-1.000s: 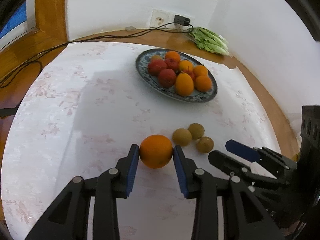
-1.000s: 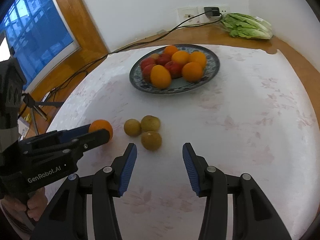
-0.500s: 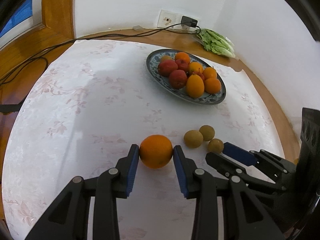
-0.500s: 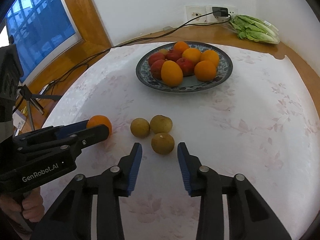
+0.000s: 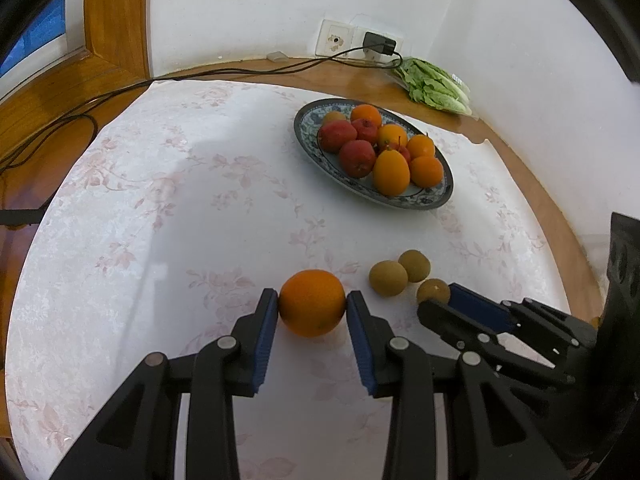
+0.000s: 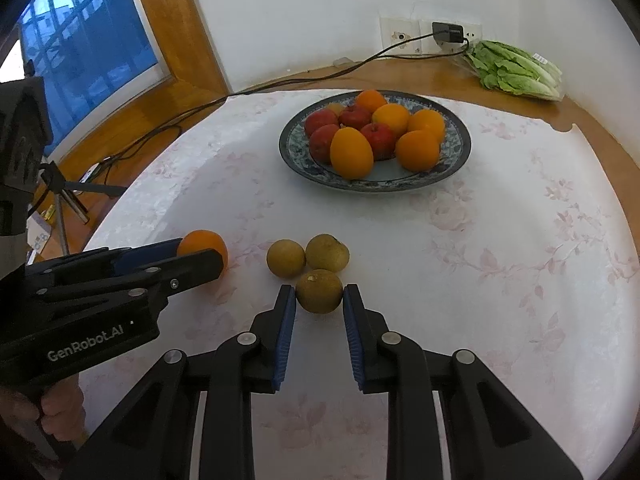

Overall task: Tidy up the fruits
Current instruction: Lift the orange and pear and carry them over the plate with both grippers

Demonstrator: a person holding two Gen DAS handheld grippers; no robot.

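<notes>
Black hand-held gripper — blue pads, silver screws

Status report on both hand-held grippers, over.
Left hand-held gripper shut on orange. Right hand-held gripper shut on brown fruit. Path to plate clear.

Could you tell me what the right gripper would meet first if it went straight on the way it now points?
Already shut on the nearest brown fruit, the right gripper would likely push it into the tablecloth.

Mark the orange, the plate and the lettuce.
orange (image 5: 311, 303), left wrist view, middle of its skin between the pads
plate (image 6: 460, 156), right wrist view, bare patterned rim at right
lettuce (image 6: 516, 70), right wrist view, middle of the leaves
</notes>
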